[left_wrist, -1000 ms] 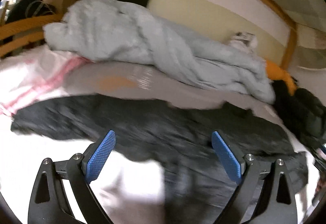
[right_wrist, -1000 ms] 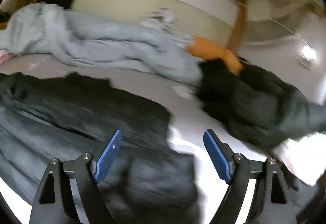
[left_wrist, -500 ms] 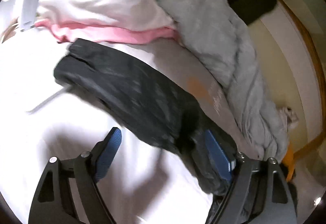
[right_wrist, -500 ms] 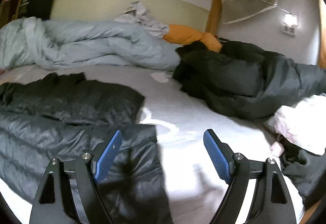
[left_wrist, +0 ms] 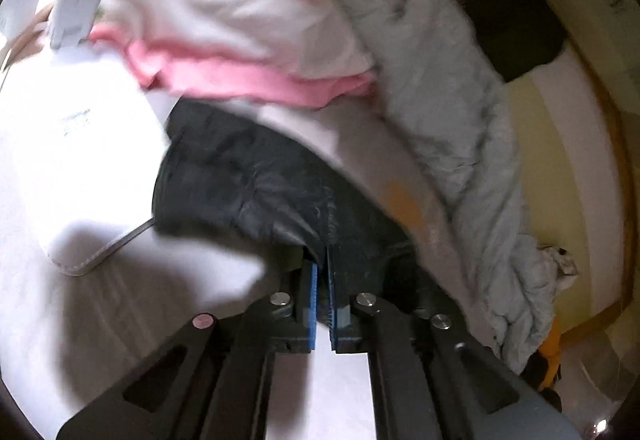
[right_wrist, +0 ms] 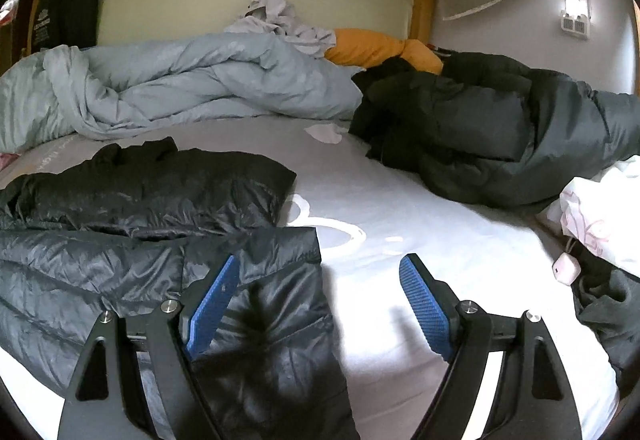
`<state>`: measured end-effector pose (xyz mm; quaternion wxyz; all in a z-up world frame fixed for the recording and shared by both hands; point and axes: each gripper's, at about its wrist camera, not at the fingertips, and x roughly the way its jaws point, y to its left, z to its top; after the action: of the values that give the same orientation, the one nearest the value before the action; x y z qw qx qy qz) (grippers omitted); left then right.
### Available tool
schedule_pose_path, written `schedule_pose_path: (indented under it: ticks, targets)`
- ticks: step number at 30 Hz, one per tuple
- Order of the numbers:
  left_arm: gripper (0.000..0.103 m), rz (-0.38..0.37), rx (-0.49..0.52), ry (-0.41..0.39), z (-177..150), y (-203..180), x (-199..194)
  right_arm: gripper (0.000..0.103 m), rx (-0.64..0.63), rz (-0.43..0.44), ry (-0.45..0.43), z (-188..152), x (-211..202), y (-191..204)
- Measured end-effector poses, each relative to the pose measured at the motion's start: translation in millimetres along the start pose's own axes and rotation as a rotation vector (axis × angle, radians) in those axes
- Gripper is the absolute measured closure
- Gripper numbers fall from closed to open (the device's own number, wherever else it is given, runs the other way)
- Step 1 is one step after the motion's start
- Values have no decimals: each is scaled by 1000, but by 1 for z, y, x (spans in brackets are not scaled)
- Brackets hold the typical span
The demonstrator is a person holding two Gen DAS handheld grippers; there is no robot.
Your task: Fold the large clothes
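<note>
Left gripper [left_wrist: 323,272] has just snapped shut on the edge of the black puffer jacket [left_wrist: 248,184], which lies on the white bed [right_wrist: 400,208] toward 12 o'clock. Right gripper [right_wrist: 316,304], jaws wide, holds nothing, hovers over jacket's corner. Fold prob. starts next.

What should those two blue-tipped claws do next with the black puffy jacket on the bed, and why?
Probably the right gripper should close on the jacket edge below it. The left gripper is already shut on dark fabric, while the right one is open, one pad over the jacket and the other over the bare sheet, holding nothing. With both ends pinched, the jacket could be lifted and folded.
</note>
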<state>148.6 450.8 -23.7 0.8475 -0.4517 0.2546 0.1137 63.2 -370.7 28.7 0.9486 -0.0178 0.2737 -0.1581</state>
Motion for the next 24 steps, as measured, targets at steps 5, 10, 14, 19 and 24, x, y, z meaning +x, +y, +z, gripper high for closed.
schedule_pose_path:
  ticks: [5,10,14,19,24]
  targets:
    - [101,-100,305,-131,-19,-75,-32,19,20,9,46,-4,8,2]
    - [101,-261,618,-137,-82,-161,-57,19,-12,26,58,-6,10,19]
    - [101,-365,734,-45,-144,-215,-61,19,-50,48,65,-7,12,35]
    - [101,-442,815,46,-214,-277,-59,19,-61,45,104,-13,24,39]
    - [101,-464,916,75,-270,-343,-48,19,-7,67,108,-10,20,23]
